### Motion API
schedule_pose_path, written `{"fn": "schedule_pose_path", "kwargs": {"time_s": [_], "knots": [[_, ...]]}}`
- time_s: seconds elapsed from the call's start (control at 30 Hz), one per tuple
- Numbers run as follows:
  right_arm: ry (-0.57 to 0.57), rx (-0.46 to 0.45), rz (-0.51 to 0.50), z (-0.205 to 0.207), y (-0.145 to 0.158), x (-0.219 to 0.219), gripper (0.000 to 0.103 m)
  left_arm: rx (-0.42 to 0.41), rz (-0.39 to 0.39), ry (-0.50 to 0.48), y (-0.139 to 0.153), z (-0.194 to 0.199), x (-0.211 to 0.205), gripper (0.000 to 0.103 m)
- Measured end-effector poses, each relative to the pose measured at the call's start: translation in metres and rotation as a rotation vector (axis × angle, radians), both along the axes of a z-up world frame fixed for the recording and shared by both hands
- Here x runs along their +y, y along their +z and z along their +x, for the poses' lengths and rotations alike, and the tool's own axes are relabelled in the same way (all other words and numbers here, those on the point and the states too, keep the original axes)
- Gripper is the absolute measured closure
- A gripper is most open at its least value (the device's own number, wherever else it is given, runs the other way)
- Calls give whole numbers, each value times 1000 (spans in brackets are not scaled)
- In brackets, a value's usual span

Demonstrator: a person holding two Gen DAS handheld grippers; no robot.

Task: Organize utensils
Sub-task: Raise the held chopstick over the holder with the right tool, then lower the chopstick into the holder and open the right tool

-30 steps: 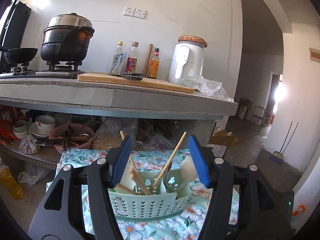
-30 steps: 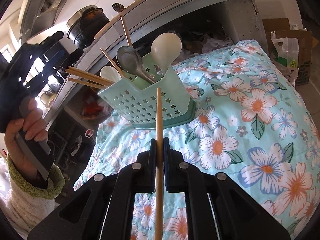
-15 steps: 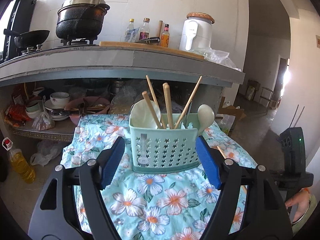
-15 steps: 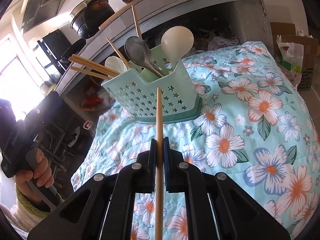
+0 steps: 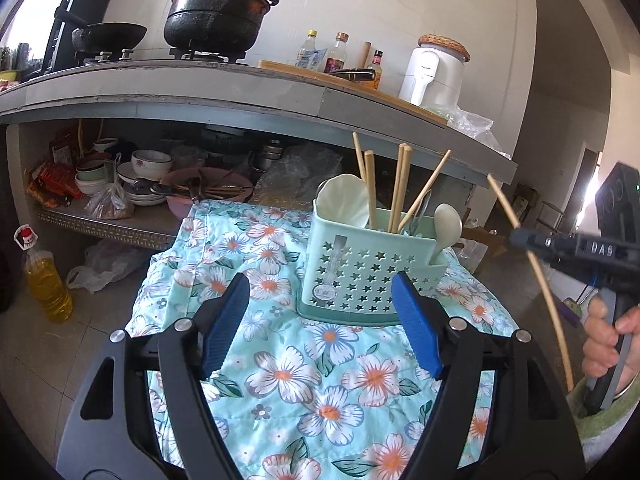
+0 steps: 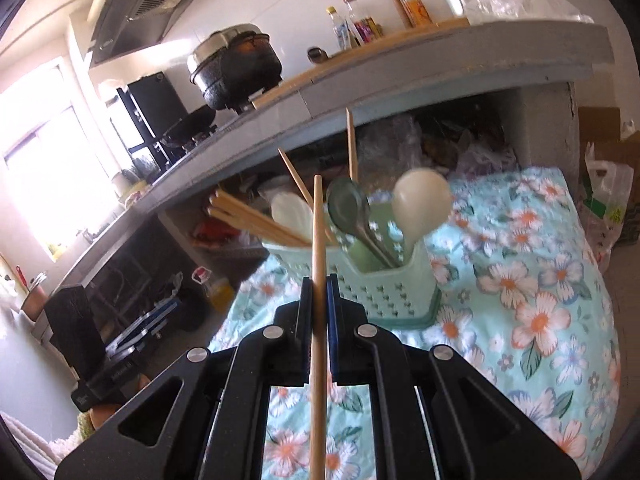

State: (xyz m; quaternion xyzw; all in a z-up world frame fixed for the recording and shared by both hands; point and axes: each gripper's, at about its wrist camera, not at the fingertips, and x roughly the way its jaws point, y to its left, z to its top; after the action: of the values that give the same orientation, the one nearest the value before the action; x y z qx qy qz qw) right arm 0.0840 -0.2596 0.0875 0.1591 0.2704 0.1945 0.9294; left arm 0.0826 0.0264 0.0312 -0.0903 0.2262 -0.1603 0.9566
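One green caddy (image 5: 372,276) stands on the floral cloth (image 5: 280,376), at twelve o'clock from your left gripper (image 5: 320,320), whose jaws stand wide apart and empty, probably placed to steady it. Inside it lean several chopsticks (image 5: 400,188), two pale spoons (image 5: 446,224) and a metal spoon (image 6: 352,216). Your right gripper (image 6: 319,312) is clamped on a single chopstick (image 6: 318,280), upright at three o'clock of the caddy, seemingly bound for it.

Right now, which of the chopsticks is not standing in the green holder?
The chopstick clamped in the right tool; it hangs clear of the holder, while the others stand inside it.
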Motion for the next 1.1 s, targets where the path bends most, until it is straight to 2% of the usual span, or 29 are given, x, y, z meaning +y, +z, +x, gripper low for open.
{"fn": "schedule_pose_path", "kwargs": {"time_s": [0.2,0.27,0.37,0.53,0.73,0.9,1.1], "knots": [[10,-204,33,41,53,14,96,17,-18,49,-5,-1,17,34],[10,-274,30,57,62,22,96,17,-20,63,-5,-3,21,34],[7,-322,49,86,65,32,96,12,-14,84,-5,-7,27,34],[-47,-337,36,130,61,47,96,9,-12,127,-4,-10,42,34],[-92,-322,-45,161,48,60,96,18,-17,164,-5,-9,58,34],[-113,-294,-74,173,34,62,96,27,-19,165,-8,-7,61,34],[-131,-302,-98,176,31,60,96,31,-22,161,-10,-5,60,34]]}}
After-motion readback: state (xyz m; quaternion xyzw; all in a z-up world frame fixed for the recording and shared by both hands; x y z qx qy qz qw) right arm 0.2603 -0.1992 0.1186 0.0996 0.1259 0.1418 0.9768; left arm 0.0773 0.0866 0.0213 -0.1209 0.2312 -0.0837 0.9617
